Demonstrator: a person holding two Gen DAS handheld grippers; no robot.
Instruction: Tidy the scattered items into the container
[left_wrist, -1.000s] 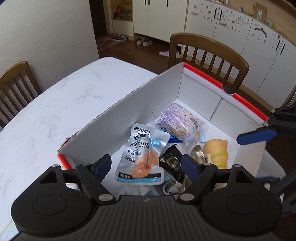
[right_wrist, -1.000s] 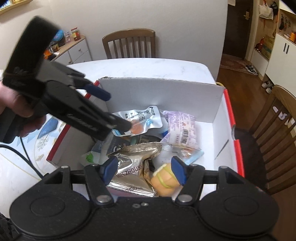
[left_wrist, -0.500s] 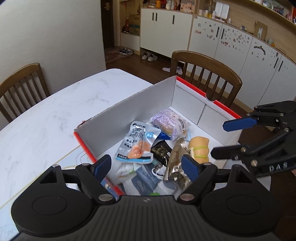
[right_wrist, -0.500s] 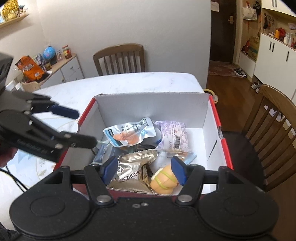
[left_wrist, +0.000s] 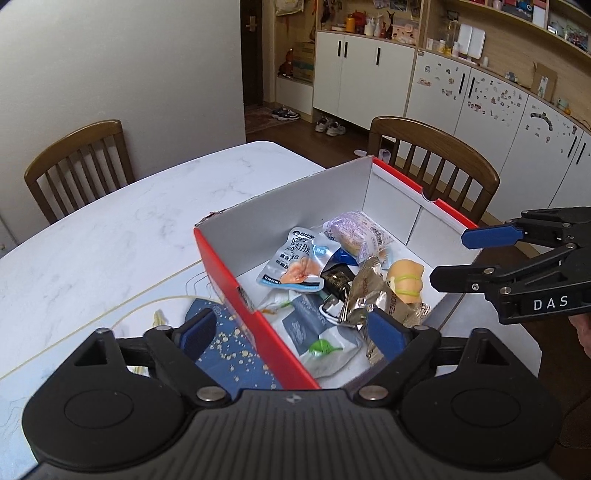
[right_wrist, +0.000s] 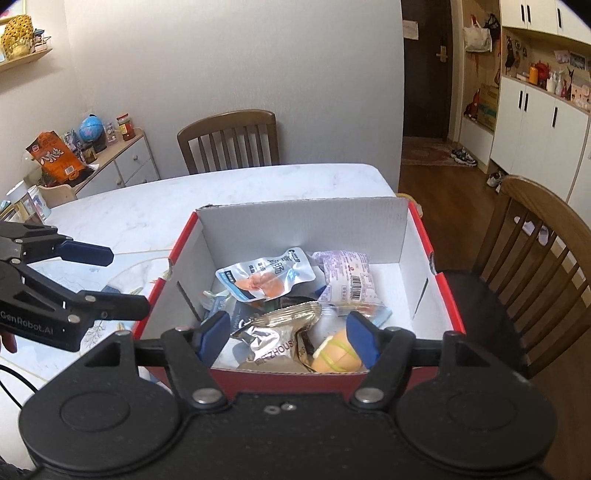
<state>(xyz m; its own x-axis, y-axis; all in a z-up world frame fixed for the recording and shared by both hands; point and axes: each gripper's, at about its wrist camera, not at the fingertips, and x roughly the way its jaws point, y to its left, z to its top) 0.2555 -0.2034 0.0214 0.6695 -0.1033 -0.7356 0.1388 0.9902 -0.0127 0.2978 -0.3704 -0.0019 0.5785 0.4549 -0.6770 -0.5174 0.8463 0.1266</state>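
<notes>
both tongs, left (left_wrist: 291, 328) and right (right_wrist: 288, 332), are opening with nothing between them, box (right_wrist: 421, 236) right under and ahead with the snacks (right_wrist: 266, 280) inside, so i'd lift clear without snagging the rim and scan the table (left_wrist: 110, 236).

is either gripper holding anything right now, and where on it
Nothing is held. The left gripper and right gripper are both empty, jaws opening, above the box.
</notes>
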